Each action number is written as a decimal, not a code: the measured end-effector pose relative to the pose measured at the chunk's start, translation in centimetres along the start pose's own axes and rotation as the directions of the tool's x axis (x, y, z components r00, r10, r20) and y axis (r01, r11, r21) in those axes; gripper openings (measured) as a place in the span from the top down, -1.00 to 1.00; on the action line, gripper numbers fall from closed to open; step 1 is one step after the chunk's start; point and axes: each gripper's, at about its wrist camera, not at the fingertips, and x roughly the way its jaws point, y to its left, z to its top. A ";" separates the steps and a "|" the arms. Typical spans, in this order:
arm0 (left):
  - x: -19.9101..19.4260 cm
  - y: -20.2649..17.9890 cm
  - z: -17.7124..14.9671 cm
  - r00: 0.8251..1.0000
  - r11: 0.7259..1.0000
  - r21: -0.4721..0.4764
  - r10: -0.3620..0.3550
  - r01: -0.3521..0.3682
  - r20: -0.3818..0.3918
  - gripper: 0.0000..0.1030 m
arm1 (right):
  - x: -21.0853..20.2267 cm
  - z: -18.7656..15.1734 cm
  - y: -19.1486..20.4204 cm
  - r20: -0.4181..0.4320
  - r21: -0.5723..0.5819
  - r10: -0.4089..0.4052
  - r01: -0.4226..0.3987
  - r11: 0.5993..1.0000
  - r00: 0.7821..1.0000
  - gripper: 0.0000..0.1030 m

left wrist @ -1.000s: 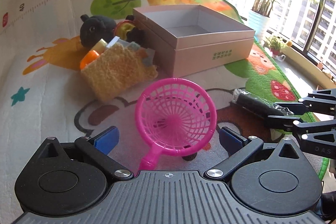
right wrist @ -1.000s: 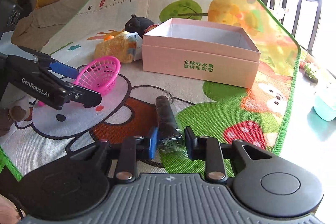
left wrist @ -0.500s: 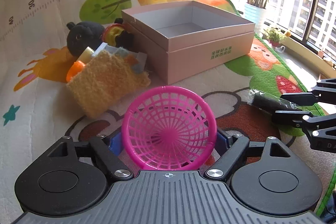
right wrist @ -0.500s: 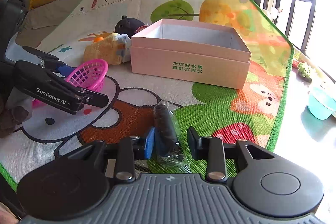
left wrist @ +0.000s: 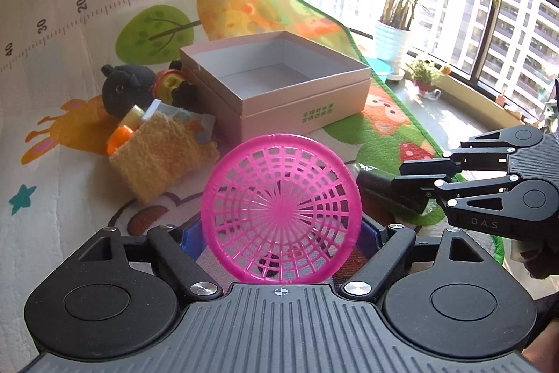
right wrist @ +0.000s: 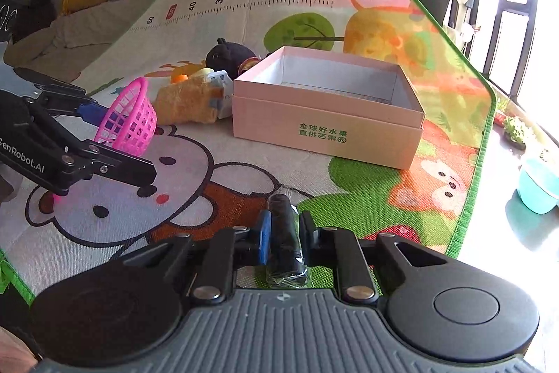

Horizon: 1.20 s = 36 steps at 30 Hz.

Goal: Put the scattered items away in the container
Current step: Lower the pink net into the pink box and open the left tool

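My left gripper [left wrist: 281, 235] is shut on the pink plastic basket [left wrist: 281, 210] and holds it upright above the mat; it also shows in the right wrist view [right wrist: 127, 119]. My right gripper [right wrist: 283, 233] is shut on a dark wrapped roll [right wrist: 284, 243], lifted off the mat; it shows at the right of the left wrist view [left wrist: 394, 189]. The open pink box [left wrist: 279, 93] stands ahead, empty inside, also in the right wrist view [right wrist: 328, 109].
Left of the box lie a black plush toy [left wrist: 122, 90], a yellow fuzzy cloth [left wrist: 164, 156], an orange piece [left wrist: 118, 135] and small cards. The play mat [right wrist: 209, 184] ends at a green edge on the right; a teal bowl [right wrist: 538, 186] sits beyond it.
My left gripper closed on the pink basket and lifted it upright. My right gripper closed on the dark roll and raised it off the mat. Both moved toward the box.
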 end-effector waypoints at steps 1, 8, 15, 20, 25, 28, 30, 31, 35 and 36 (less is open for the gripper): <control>-0.2 -0.1 0.4 1.000 1.000 0.002 -0.003 0.003 0.011 -0.69 | -0.2 0.3 -0.1 0.004 0.008 0.010 -0.010 1.000 1.000 0.77; -0.5 0.2 4.2 0.995 1.000 -0.003 -0.029 0.030 0.093 -0.69 | -1.4 3.4 -2.1 0.050 0.052 0.051 -0.053 0.997 0.997 0.82; 1.6 2.5 10.3 0.981 0.993 -0.061 -0.090 0.102 0.171 -0.69 | 0.5 5.7 -3.2 0.018 0.001 0.080 -0.080 0.997 0.997 0.82; 5.2 2.8 15.1 0.968 0.989 -0.052 -0.123 0.137 0.219 -0.69 | 3.1 4.0 -1.9 -0.057 -0.068 0.065 -0.069 0.995 0.996 0.82; 9.1 3.3 18.8 0.957 0.983 -0.071 -0.146 0.169 0.251 -0.87 | 3.5 3.8 -2.2 -0.053 -0.052 0.034 -0.037 0.998 0.998 0.40; 9.6 3.2 19.1 0.953 0.984 -0.065 -0.145 0.167 0.264 -0.87 | 3.6 3.5 -2.2 -0.062 -0.054 0.026 -0.029 0.998 0.998 0.17; 9.1 3.2 18.6 0.953 0.983 -0.066 -0.146 0.169 0.267 -0.89 | 3.8 3.2 -2.0 -0.085 -0.058 0.037 -0.042 0.997 0.996 0.17; 8.7 3.3 18.3 0.955 0.984 -0.068 -0.139 0.162 0.262 -0.89 | 3.9 3.0 -1.7 -0.095 -0.065 0.039 -0.045 0.997 0.995 0.17; 7.2 3.3 16.3 0.977 0.996 -0.059 -0.060 0.073 0.205 -0.93 | 4.3 2.5 -1.1 -0.130 -0.071 0.065 -0.075 0.995 0.989 0.17; 6.8 3.3 15.6 0.983 0.998 -0.056 -0.024 0.035 0.183 -0.94 | 4.4 2.4 -1.0 -0.140 -0.070 0.065 -0.075 0.995 0.988 0.17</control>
